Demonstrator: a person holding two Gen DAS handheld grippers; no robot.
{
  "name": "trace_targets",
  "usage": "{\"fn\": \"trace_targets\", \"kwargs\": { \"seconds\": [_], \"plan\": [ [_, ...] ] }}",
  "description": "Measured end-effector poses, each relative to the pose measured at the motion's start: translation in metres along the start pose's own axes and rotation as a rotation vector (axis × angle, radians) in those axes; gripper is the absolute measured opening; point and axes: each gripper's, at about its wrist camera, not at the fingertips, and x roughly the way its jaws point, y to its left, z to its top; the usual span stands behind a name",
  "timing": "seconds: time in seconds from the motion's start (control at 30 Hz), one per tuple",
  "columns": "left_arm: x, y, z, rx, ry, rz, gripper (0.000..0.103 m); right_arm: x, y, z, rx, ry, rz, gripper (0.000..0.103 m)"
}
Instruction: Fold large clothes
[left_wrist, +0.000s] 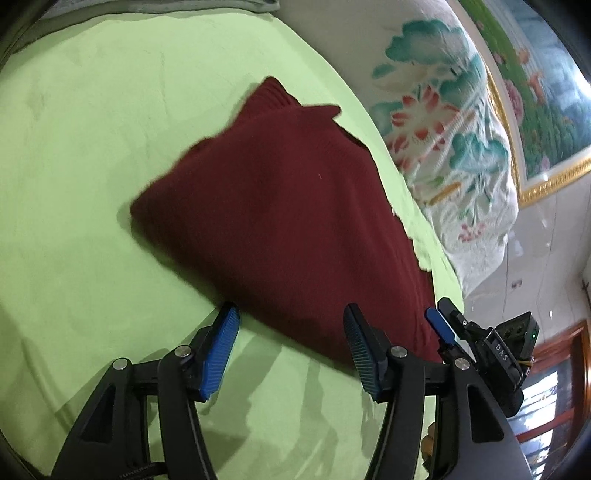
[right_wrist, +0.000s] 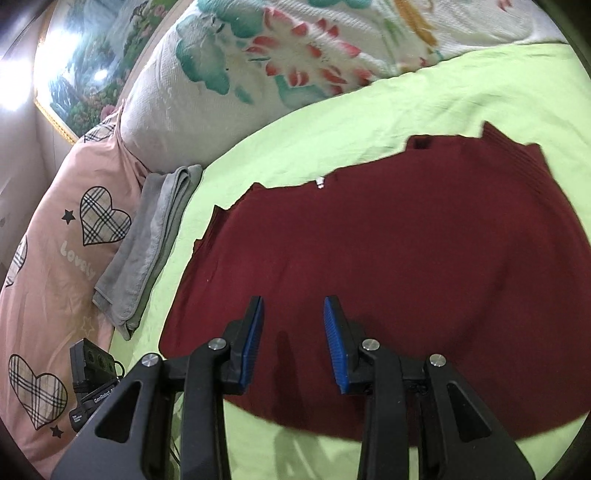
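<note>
Both hand-held grippers (left_wrist: 291, 314) (right_wrist: 293, 308) agape, empty; maroon sweater (left_wrist: 280, 206) | grey towel (right_wrist: 147, 240) right-view only

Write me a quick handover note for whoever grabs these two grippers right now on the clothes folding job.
Left gripper: jaws open, empty, at the near edge of the dark red sweater.
Right gripper: jaws open, empty, over the sweater's near part; contact cannot be told.
Sweater: lies on the green sheet, already folded into a compact shape, with ribbed edges showing at the far end.
Nearby: a folded grey towel beside the pink heart-print bedding, and a floral quilt behind.
Done: at least one fold, judging by the shape.
Left: probably one more fold or a tidy-up; neither gripper holds fabric.
</note>
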Motion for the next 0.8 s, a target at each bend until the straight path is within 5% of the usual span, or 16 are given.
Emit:
{"fn": "trace_targets", "kwargs": {
  "seconds": [0.23,0.47,0.6,0.8],
  "plan": [
    [0.008,0.002,0.018,-0.033,-0.048,0.008,0.059,0.045,0.008,0.016,0.008,0.022,0.004,0.029],
    [0.019,-0.004,0.032,-0.017,-0.094,0.034,0.054,0.076,-0.010,0.006,0.020,0.076,-0.012,0.004],
    [0.025,-0.010,0.037,0.008,-0.093,0.022,0.013,0.078,-0.012,0.003,-0.007,0.075,-0.008,0.002],
    [0.008,-0.070,0.039,0.185,-0.144,-0.031,0.007,0.077,-0.015,0.005,0.024,0.087,0.004,0.002]
  ]
}}
